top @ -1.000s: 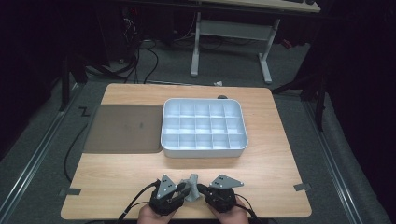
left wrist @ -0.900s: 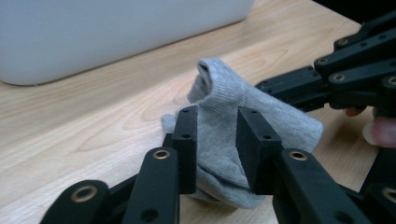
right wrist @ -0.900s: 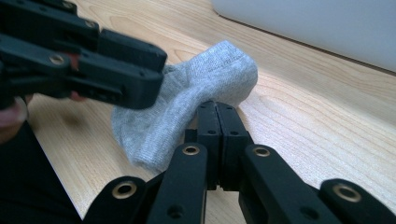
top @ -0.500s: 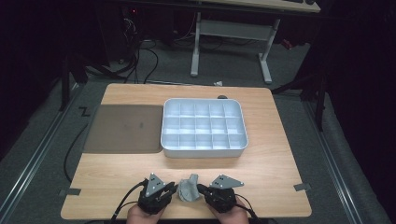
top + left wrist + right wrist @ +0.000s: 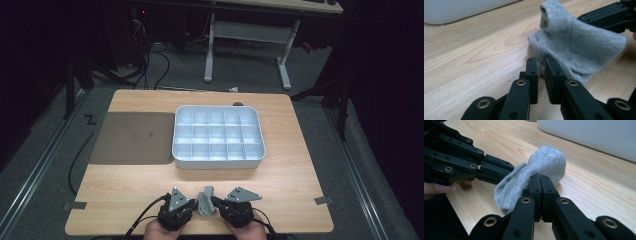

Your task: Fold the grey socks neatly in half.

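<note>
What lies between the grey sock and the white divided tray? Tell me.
Bare wooden table; in the high view nothing sits between the grey sock and the tray.

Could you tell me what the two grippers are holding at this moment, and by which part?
Both hold the grey sock. The right gripper is shut on one edge of it; the left gripper pinches the opposite edge, its jaws nearly closed on the fabric.

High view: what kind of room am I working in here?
Probably a lab or workshop set up for recording. A bare wooden table carries a grey divided tray and a dark mat; loose cables run over grey carpet, and a desk frame stands behind.
</note>
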`<state>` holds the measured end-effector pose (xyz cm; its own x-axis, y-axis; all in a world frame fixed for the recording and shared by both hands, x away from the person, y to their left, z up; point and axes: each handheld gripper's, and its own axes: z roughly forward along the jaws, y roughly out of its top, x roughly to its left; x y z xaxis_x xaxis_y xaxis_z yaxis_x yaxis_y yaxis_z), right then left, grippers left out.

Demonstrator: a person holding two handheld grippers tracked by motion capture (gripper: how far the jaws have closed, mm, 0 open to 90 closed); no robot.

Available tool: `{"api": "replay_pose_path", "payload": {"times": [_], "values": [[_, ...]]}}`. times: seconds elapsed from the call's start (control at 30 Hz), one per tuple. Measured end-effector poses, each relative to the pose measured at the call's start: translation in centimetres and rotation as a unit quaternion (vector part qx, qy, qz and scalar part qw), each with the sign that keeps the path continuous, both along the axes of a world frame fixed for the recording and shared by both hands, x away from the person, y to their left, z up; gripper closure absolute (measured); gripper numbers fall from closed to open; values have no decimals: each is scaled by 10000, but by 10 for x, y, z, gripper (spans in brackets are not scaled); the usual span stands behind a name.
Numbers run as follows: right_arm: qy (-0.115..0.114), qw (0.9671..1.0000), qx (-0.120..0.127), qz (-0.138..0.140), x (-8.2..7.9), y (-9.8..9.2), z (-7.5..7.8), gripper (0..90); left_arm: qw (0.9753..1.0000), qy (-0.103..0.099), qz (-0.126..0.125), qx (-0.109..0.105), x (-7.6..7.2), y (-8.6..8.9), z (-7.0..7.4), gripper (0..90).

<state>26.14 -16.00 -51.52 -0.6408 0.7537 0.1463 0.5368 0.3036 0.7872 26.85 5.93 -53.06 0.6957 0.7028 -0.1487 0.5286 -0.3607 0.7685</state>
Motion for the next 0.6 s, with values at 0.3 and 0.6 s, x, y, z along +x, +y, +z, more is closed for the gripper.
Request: {"api": "replay_pose_path", "payload": {"times": [0.3,0.6], "values": [[-39,9999,-49,-115,1,-6,2,899,9999,-42,-161,33,6,-23,1,833],[-83,9999,-30,-67,0,-4,2,900,9995,-67,-302,114,6,-32,-1,864]]}}
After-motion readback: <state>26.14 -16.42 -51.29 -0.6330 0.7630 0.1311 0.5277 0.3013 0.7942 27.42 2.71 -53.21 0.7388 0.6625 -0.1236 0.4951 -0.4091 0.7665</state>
